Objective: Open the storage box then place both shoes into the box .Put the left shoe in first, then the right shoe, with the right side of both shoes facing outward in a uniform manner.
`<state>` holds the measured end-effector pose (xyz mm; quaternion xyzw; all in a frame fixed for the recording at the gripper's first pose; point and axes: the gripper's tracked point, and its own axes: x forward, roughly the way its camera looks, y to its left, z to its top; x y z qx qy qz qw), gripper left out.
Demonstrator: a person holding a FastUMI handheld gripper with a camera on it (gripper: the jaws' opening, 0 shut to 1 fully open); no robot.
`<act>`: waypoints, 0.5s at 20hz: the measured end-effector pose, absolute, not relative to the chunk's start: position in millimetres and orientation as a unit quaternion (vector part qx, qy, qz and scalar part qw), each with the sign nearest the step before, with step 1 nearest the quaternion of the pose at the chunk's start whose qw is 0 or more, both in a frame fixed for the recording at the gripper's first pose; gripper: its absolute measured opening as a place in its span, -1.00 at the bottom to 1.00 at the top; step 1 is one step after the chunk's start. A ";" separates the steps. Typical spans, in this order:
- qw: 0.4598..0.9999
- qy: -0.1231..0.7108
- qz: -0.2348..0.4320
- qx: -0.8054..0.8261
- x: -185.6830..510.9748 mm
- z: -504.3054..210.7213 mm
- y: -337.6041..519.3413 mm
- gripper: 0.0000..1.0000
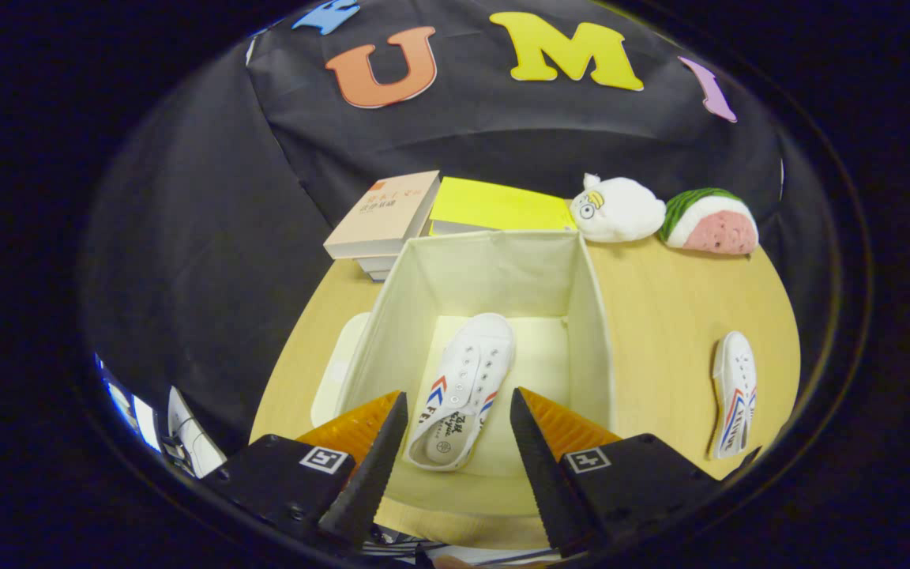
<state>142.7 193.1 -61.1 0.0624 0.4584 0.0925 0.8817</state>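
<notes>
A cream fabric storage box (392,316) stands open on the wooden table, just ahead of my fingers. Inside it lies a white canvas shoe (463,387) with red and blue chevrons, sole down, toe pointing away and heel toward me. My gripper (459,411) hovers above the box's near edge, open, with the shoe's heel seen in the gap between the fingers but not touched. A second white shoe (734,393) lies on the table to the right of the box, on its side. The box's lid (332,371) lies flat against the box's left wall.
Behind the box sit a stack of books (384,217) and a yellow book (498,207). A white plush toy (617,209) and a watermelon-slice plush (709,221) rest at the back right. Bare table (660,316) lies between the box and the second shoe.
</notes>
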 end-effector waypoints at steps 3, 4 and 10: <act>0.895 0.436 0.067 0.058 123.4 -39.8 160.2 0.83; 0.900 0.425 0.069 0.065 118.4 -32.2 152.7 0.94; 0.907 0.413 0.048 0.070 93.3 -32.9 68.9 0.96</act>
